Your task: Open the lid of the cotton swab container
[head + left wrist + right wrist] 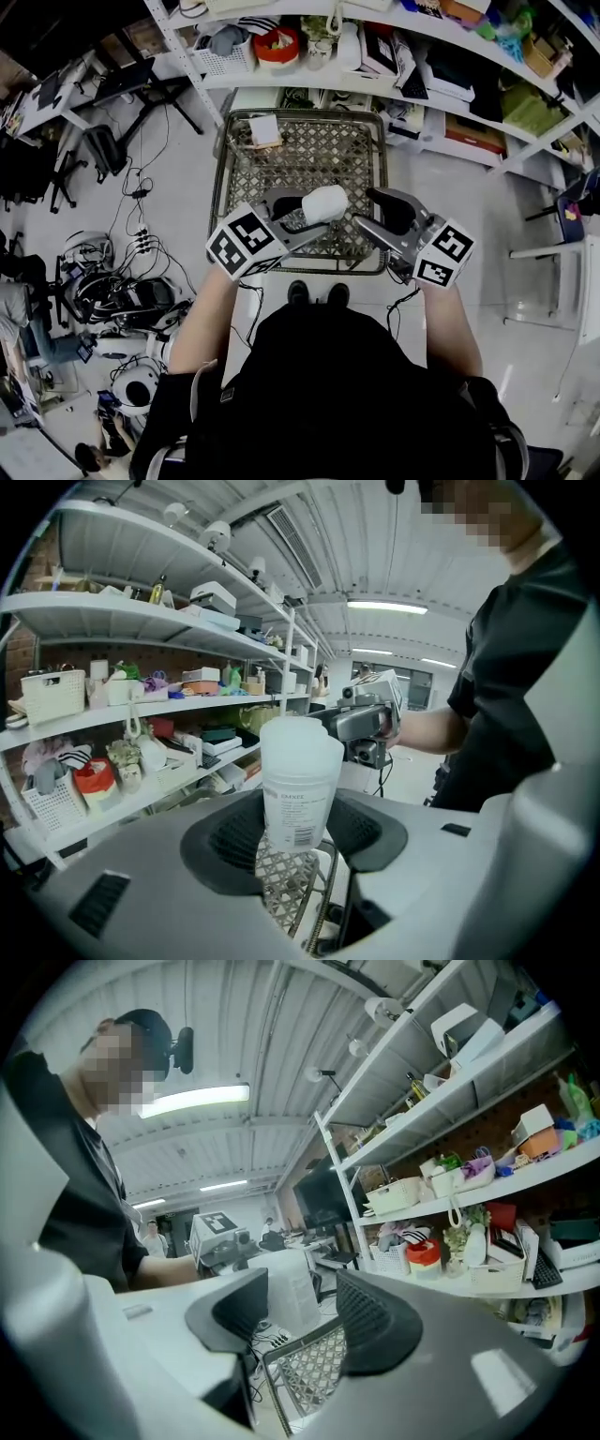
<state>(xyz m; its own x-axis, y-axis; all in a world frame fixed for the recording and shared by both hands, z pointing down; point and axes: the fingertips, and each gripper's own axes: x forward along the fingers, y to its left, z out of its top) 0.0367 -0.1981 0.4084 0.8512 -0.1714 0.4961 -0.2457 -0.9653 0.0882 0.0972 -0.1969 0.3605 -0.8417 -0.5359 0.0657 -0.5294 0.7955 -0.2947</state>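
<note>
The cotton swab container [323,203] is a frosted white plastic jar with a printed label. My left gripper [298,211] is shut on its lower part and holds it in the air above the wire cart. In the left gripper view the container [298,780] stands upright between the dark pads of the left gripper [300,832], its lid end [302,735] uppermost. My right gripper [375,211] hovers just right of the container, apart from it. The right gripper [295,1312] is open with nothing between its fingers, and the container [289,1290] shows beyond them.
A wire mesh cart [300,150] stands below both grippers, with a small box [265,131] in its far left corner. Behind it run white shelves holding a red bowl [276,45], a white basket [225,54] and boxes. Cables and gear [141,244] lie on the floor at left.
</note>
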